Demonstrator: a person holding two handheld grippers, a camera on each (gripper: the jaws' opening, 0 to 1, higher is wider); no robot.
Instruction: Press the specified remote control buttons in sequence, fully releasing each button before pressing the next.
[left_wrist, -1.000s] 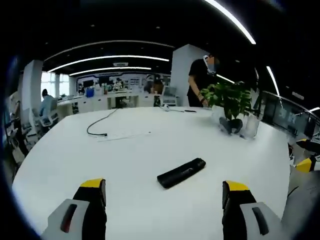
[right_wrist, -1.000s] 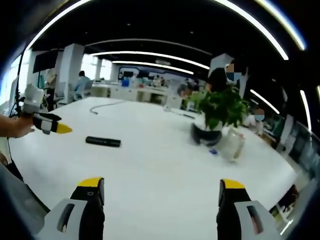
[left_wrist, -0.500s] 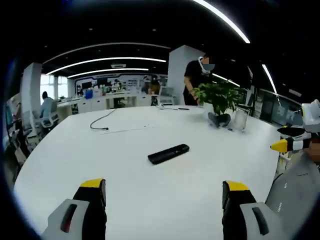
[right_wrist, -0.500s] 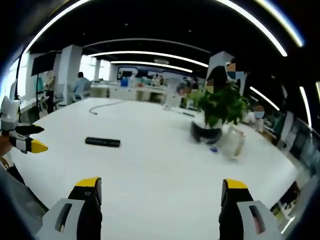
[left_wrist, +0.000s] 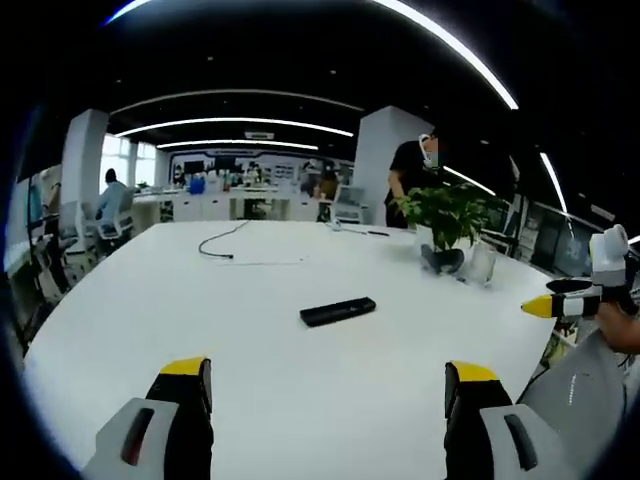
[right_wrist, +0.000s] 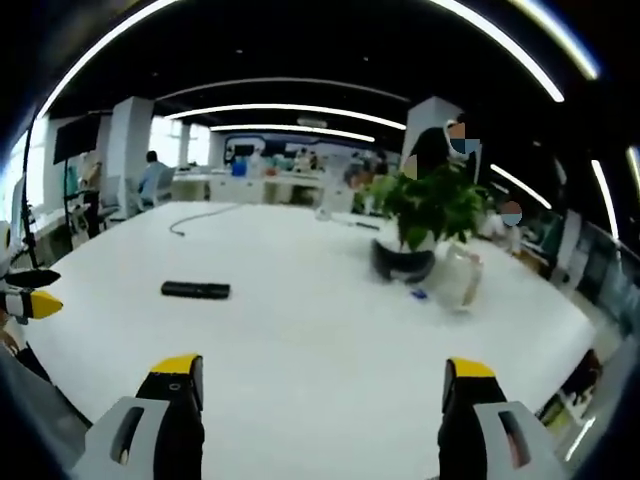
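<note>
The left gripper (left_wrist: 328, 385) stands wide open and empty; the remote control (left_wrist: 338, 311) lies flat on the white worktop (left_wrist: 150, 300), well ahead of its jaws. The right gripper (right_wrist: 322, 385) also gapes empty, remote far ahead-left. It looks light, rigid, likely to skid; press straight down.

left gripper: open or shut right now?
Open. In the left gripper view the left gripper shows its yellow-tipped jaws wide apart, holding nothing, short of the remote.
</note>
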